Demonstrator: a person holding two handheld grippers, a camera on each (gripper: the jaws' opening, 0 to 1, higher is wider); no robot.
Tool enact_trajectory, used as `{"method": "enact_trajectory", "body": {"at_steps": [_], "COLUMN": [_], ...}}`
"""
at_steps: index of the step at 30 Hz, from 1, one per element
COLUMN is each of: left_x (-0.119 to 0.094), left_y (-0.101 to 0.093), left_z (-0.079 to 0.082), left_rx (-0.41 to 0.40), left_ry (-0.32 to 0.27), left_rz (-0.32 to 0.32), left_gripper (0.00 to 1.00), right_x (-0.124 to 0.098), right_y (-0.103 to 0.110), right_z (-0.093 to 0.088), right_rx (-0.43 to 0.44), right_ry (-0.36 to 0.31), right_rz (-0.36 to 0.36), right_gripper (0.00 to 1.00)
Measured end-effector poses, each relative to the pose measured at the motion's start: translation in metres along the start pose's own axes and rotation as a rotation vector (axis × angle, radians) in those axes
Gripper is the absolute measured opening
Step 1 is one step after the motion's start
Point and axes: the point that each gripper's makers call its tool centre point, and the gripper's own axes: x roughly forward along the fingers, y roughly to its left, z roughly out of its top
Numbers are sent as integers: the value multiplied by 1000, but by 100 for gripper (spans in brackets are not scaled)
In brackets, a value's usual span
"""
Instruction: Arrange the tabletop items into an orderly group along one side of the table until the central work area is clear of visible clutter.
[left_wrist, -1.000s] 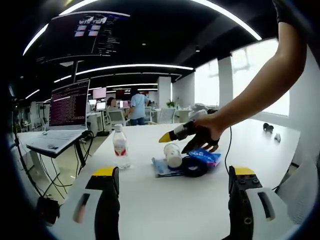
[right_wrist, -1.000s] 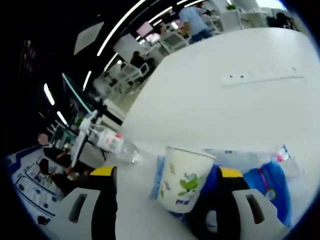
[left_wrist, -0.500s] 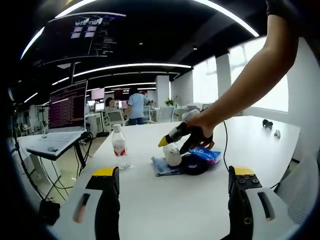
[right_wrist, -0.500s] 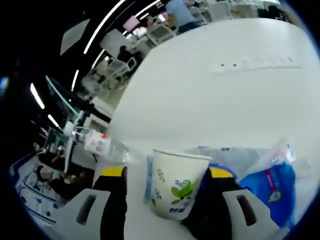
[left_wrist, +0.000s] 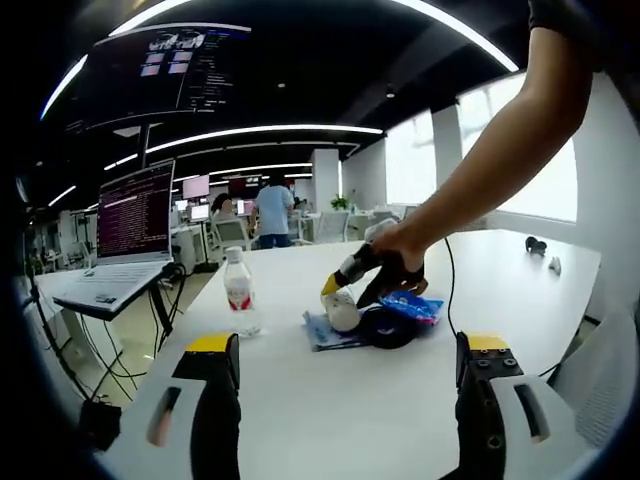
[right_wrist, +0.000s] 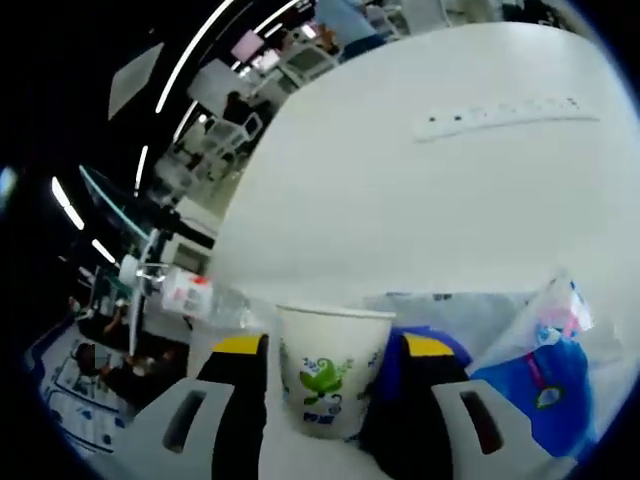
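1. The right gripper (right_wrist: 330, 345) has its two yellow-tipped jaws on both sides of the paper cup (right_wrist: 330, 375). The gap looks almost as narrow as the cup, but I cannot tell if the jaws already press its wall or only stand beside it.
2. The cup stands upright, its long axis vertical, mouth up, directly between these jaws. So the coming move depends on closing across the cup, not on more reaching.
3. Just beside the cup, on the far side from the water bottle (right_wrist: 195, 297), lies a blue packet (right_wrist: 545, 385), and a clear plastic sheet (right_wrist: 470, 310) lies behind the cup. In the left gripper view a dark roll (left_wrist: 388, 328) touches the cup's side.
4. The bottle stands apart from the cup, toward the table (right_wrist: 420, 200) edge where the laptop (left_wrist: 125, 235) stands on its stand.
5. The left gripper (left_wrist: 350, 375) is open with nothing between its jaws, and it hovers well apart from the cup. The right hand (left_wrist: 395, 262) is much nearer, so I judge that it takes the cup first.
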Motion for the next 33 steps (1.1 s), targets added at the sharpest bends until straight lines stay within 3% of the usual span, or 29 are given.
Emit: {"method": "enact_trajectory", "body": {"at_steps": [33], "left_x": [1], "left_y": [-2], "left_z": [-2], "left_rx": [19], "left_ry": [18], "left_rz": [-4], "left_gripper": [88], "right_x": [17], "right_y": [6], "right_z": [-3], "right_rx": [78], "right_ry": [49], "right_rz": [8], "right_gripper": [43]}}
